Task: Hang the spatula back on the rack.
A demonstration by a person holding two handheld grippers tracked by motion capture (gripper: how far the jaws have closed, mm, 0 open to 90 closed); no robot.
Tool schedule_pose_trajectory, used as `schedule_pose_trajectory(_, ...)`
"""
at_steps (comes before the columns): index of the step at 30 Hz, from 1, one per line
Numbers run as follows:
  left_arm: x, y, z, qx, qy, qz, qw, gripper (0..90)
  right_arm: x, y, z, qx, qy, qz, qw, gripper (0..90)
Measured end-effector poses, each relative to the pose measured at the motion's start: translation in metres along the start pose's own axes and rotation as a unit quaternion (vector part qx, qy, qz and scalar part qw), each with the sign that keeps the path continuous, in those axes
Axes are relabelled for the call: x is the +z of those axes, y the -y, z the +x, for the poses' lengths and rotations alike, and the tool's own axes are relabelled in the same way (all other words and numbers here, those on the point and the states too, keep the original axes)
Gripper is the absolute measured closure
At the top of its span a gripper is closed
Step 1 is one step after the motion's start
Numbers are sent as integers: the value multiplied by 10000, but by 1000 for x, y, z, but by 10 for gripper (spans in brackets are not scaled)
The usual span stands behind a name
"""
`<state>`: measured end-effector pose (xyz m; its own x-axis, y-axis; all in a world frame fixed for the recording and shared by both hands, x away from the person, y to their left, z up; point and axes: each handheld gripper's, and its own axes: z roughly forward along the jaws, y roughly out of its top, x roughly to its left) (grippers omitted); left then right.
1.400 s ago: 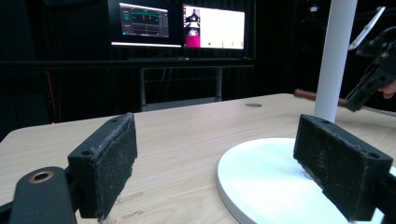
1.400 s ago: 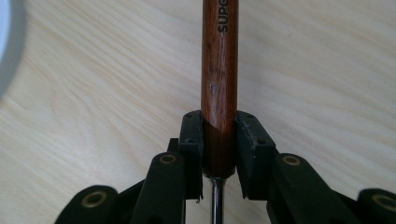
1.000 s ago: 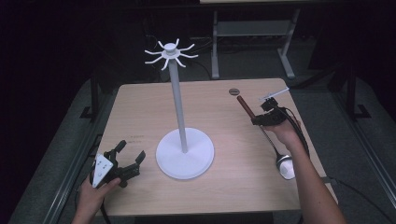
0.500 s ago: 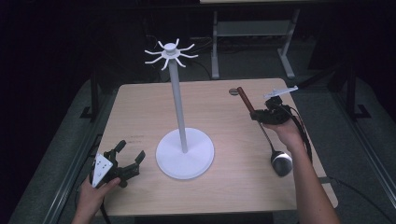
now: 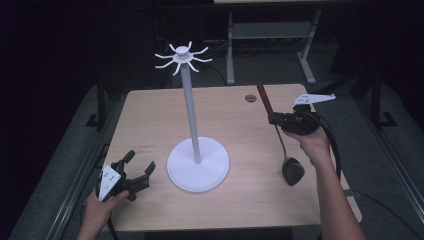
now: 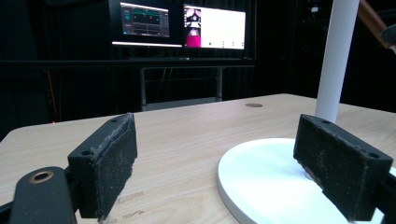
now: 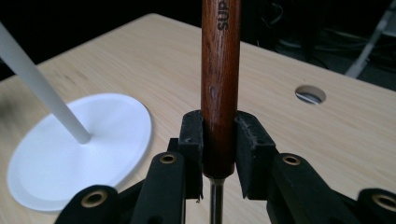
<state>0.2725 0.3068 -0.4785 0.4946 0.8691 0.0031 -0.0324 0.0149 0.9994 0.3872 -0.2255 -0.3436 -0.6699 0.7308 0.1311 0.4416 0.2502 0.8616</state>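
A white hook stand rises from its round base at mid table, with a ring of hooks on top. At the right, my right gripper is shut on the wooden handle of a ladle. The ladle's thin shaft hangs down to a dark bowl low over the table. In the right gripper view both pads clamp the handle near its lower end. My left gripper rests open at the front left, its pads wide apart with nothing between them, facing the base.
A round cable hole sits in the table's far right part. A metal desk frame stands behind the table. Two lit monitors glow beyond the far edge in the left gripper view. Dark floor surrounds the table.
My right hand has risen and moved toward the far side with the ladle, which now hangs more upright. The left gripper has stayed put.
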Motion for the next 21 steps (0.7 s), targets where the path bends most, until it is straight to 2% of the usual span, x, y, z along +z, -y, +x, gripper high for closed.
schedule_pose_trajectory(8,0,0,1,7,8,3,10000,130,-11,-4,5,-30,-301,-363,9989,731)
schedule_pose_trajectory(11,0,0,0,6,10,3,10000,131,-17,-7,9,-31,-450,-551,9975,731)
schedule_pose_trajectory(21,0,0,1,35,16,16,10000,131,-26,-14,18,-116,-619,-775,9950,731)
